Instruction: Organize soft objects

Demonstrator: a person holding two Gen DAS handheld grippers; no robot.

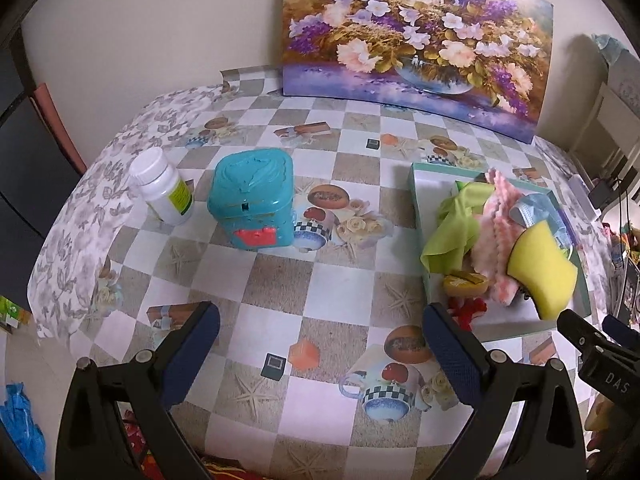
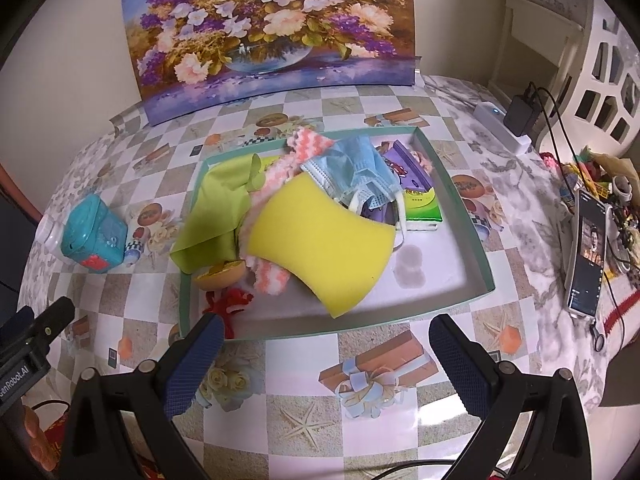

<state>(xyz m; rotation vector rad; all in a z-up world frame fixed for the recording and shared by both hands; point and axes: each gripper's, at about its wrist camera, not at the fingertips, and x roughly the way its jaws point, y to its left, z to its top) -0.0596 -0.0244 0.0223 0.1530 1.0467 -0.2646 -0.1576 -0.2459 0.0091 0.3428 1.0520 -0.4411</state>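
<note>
While both grippers, left gripper (image 1: 320, 344) and right gripper (image 2: 326, 346), hung released and empty, the yellow sponge (image 2: 324, 240) topped the tray (image 2: 456, 188) pile at 12 o'clock.

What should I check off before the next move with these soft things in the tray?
1. Left hand-held gripper open and holding nothing: ok.
2. Right hand-held gripper open and holding nothing: ok.
3. Yellow wavy foam sponge inside the shallow teal-rimmed tray, on top of the pile: ok.
4. Light green cloth fully inside the tray: not ok, a corner drapes over the left rim.
5. Red fuzzy item settled in the tray: cannot tell, the gripper finger partly hides it.
6. Teal plastic lidded box and white plastic bottle upright, apart from the tray: ok.
</note>
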